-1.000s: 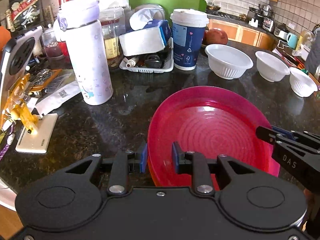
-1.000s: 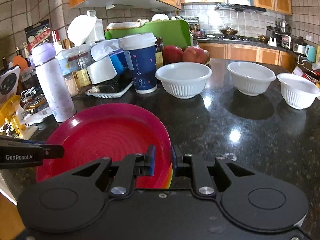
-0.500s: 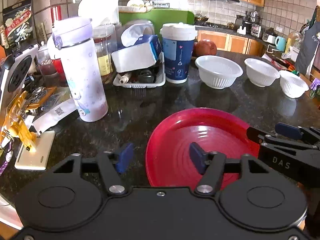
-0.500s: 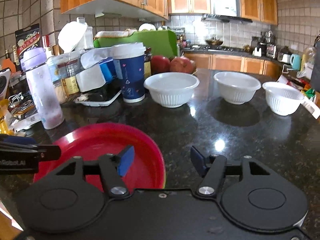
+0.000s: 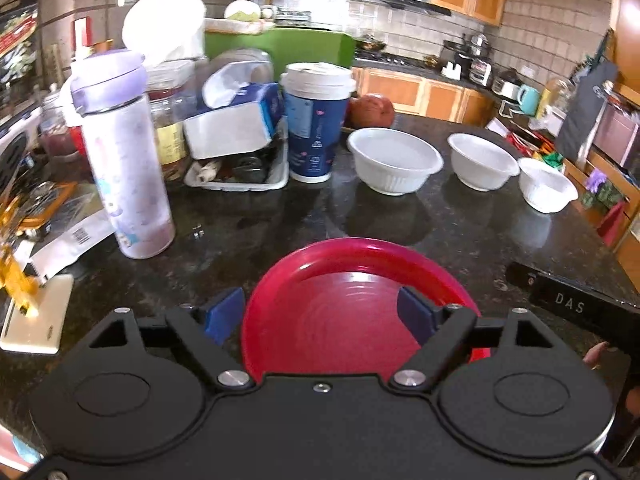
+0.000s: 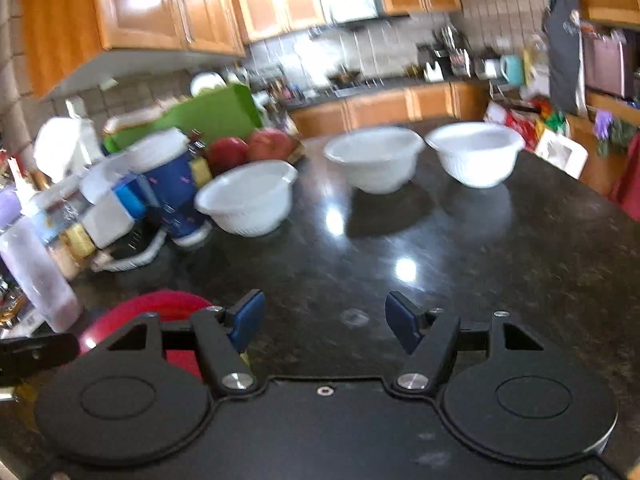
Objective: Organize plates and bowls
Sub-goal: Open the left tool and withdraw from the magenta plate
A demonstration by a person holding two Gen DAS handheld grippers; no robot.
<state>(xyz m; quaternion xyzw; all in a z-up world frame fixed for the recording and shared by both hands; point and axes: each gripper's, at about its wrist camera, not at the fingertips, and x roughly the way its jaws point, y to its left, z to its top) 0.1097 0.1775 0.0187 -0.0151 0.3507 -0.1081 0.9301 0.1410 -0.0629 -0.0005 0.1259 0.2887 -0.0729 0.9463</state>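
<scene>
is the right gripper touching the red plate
Apart. In the right wrist view the right gripper has open jaws over bare counter, nothing between them, and the red plate lies off to their left, clear of both pads.

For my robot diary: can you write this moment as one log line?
left gripper: just opened, over red plate | right gripper: just opened, empty | three white bowls: untouched

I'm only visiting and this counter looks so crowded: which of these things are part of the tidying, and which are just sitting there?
Part of the job:
red plate
three white bowls

Just lying about:
blue paper cup
lilac bottle
tissue pack
apples
</scene>
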